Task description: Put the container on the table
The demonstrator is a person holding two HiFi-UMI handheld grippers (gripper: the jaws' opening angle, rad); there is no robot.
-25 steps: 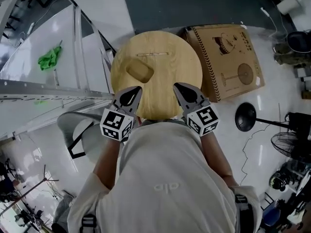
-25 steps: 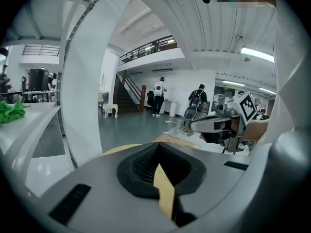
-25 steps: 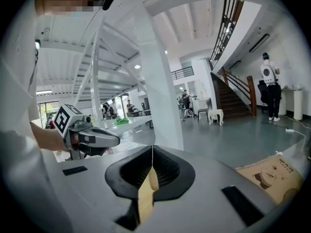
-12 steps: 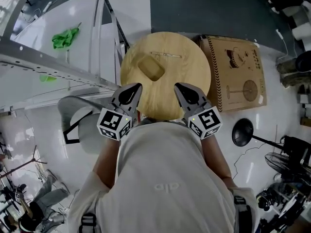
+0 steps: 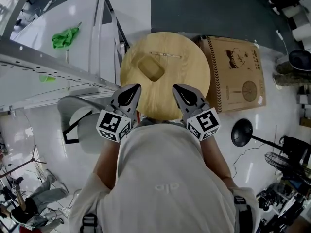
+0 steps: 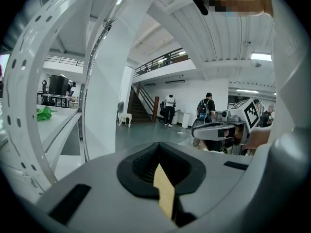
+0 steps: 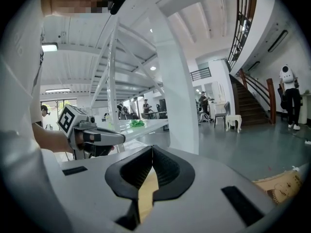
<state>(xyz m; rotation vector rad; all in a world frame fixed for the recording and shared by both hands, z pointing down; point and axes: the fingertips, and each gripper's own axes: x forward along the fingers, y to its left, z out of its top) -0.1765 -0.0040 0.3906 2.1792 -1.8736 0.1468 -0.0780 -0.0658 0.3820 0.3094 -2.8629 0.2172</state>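
Note:
The container [image 5: 167, 81] is a round, pale wooden dish held level in front of the person's chest in the head view. A small rounded wooden block [image 5: 151, 69] and a thin stick [image 5: 165, 55] lie on it. My left gripper [image 5: 132, 89] is shut on its near rim at the left, and my right gripper [image 5: 178, 88] is shut on the near rim at the right. In the left gripper view a thin tan rim edge [image 6: 165, 195] is pinched between the pads of the left gripper [image 6: 158, 161]. The right gripper view shows the same rim edge [image 7: 146, 195] in the right gripper [image 7: 151, 165].
A white table [image 5: 43, 18] with a green cloth [image 5: 65, 37] stands at the left behind a slanting metal frame [image 5: 53, 57]. A cardboard box [image 5: 238, 72] lies on the floor at the right. A grey chair [image 5: 82, 127] and a black lamp base [image 5: 241, 132] are close by.
Both grippers and the container shifted a little right and up in the view during the first half second. The white table now fills more of the upper left. Little has moved since.

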